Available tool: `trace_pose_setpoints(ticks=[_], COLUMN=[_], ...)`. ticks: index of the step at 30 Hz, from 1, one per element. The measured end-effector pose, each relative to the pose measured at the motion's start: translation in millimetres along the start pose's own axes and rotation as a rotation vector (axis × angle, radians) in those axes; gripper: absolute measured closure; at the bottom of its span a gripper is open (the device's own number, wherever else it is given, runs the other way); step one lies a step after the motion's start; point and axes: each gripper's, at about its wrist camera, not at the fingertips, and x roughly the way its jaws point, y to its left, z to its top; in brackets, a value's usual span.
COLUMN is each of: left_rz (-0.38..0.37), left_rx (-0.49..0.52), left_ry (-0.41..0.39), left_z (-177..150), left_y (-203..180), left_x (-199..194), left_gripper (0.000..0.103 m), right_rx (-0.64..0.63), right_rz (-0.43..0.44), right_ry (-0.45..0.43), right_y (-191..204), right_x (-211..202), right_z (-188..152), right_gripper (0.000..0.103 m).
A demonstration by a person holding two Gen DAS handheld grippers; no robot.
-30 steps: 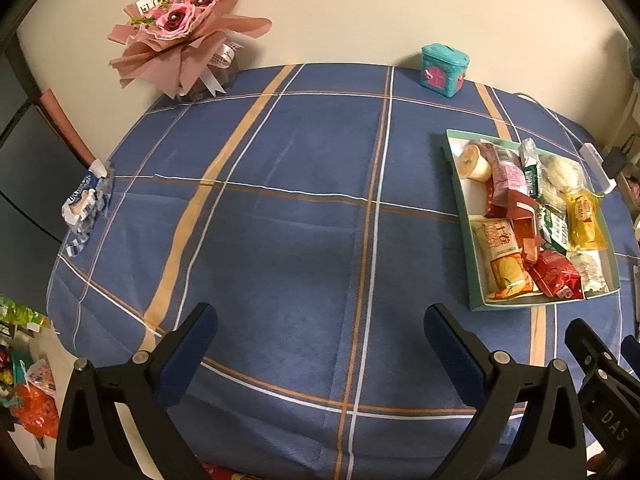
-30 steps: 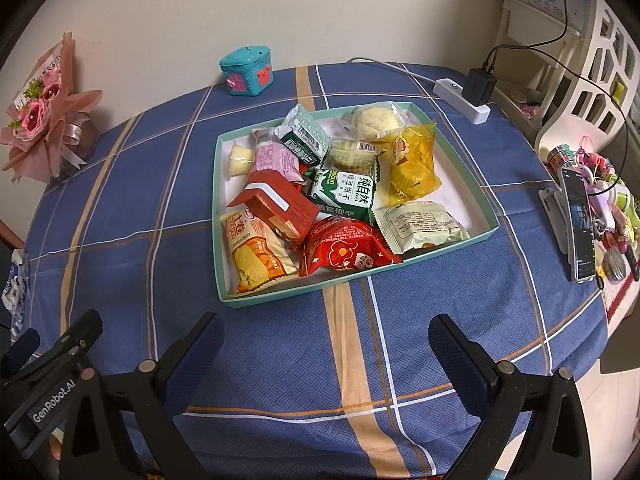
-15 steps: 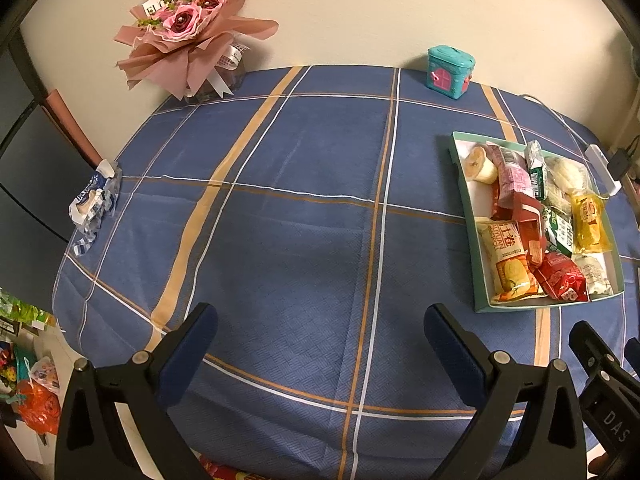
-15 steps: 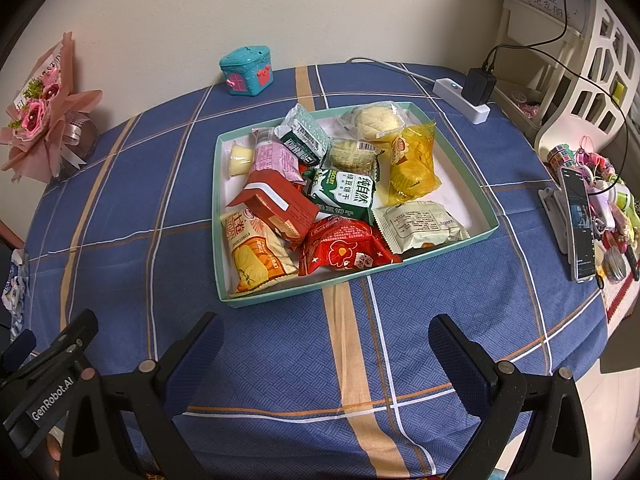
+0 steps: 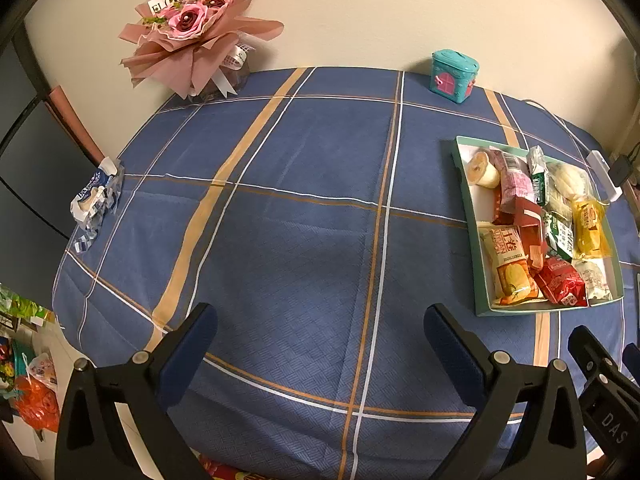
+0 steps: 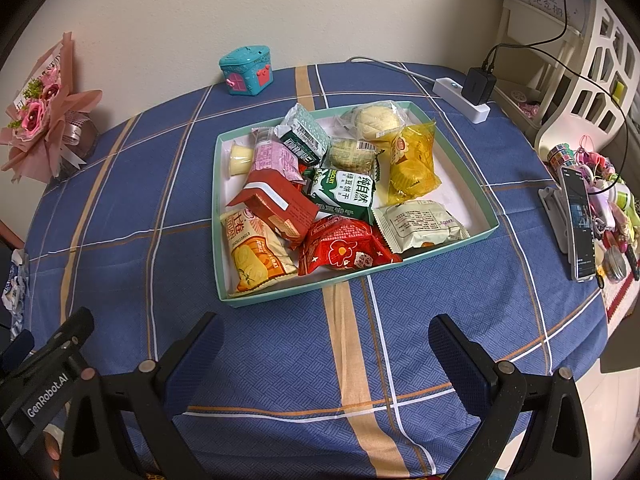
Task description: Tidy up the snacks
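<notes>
Left wrist view: left gripper (image 5: 320, 332) jaws spread wide, nothing between them, only bare cloth (image 5: 288, 216) ahead. Tray (image 5: 468, 196) of snacks sits well off to the right of the jaws, bouquet (image 5: 192, 32) far ahead left, teal box (image 5: 454, 76) far ahead right. Versus a second ago the tray sits a bit further right and smaller (camera drifted, nothing touched)

Right wrist view: right gripper (image 6: 326, 340) also gaping, empty. Tray (image 6: 280, 292) lies just ahead of the jaws, centred. Red packet (image 6: 344, 248) and yellow packet (image 6: 252, 256) nearest. Likely light, soft, crinkly, slippery film; pinch a sealed edge or across the middle, gently (cakes inside crush). This view unchanged from earlier
</notes>
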Motion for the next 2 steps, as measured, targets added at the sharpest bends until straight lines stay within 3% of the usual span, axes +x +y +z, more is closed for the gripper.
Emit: trace_pose_setpoints(ticks=[2], left_rz=[0.0], left_rx=[-0.001], left_ry=[0.001], left_z=[0.0], left_y=[-0.1], left_x=[0.1], left_gripper=[0.0], right_rx=[0.0], right_rz=[0.0], right_ry=[0.001], right_y=[-0.3], right_x=[0.2], right_z=[-1.0], right_gripper=[0.0])
